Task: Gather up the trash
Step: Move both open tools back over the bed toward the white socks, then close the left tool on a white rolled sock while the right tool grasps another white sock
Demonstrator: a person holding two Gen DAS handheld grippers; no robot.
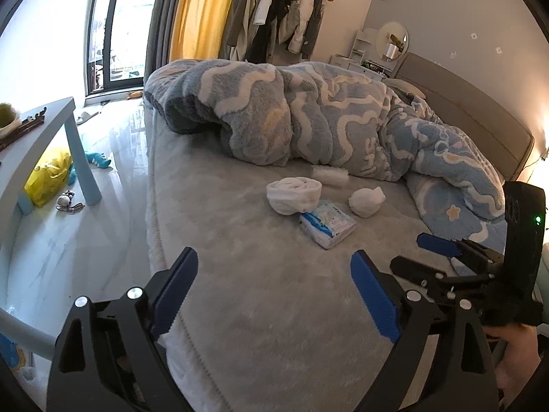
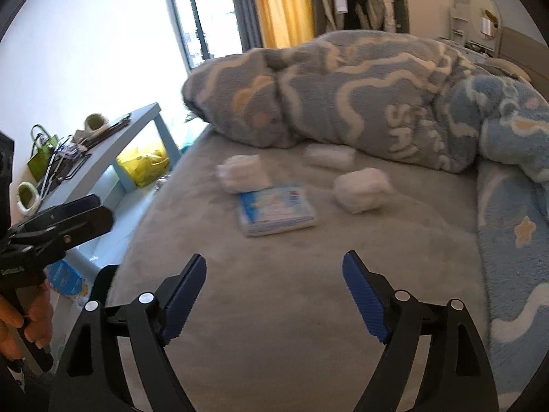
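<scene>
Ahead of both grippers, on the grey bed (image 1: 260, 309), lies the trash. Left gripper (image 1: 274, 292) and right gripper (image 2: 274, 295) both stand spread wide, nothing between the pads. Beyond them, toward the rumpled blanket (image 1: 308, 113), sit a large white wad (image 1: 293, 195), a tissue pack (image 1: 327, 225) touching it, a small wad (image 1: 365, 201) and a roll (image 1: 331, 175) at the blanket's edge. Judged nearest the right gripper: the small wad.

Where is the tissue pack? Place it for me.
The tissue pack lies flat on the grey bed, mid-frame in both views, touching the larger white wad, left of the smaller wad.
</scene>
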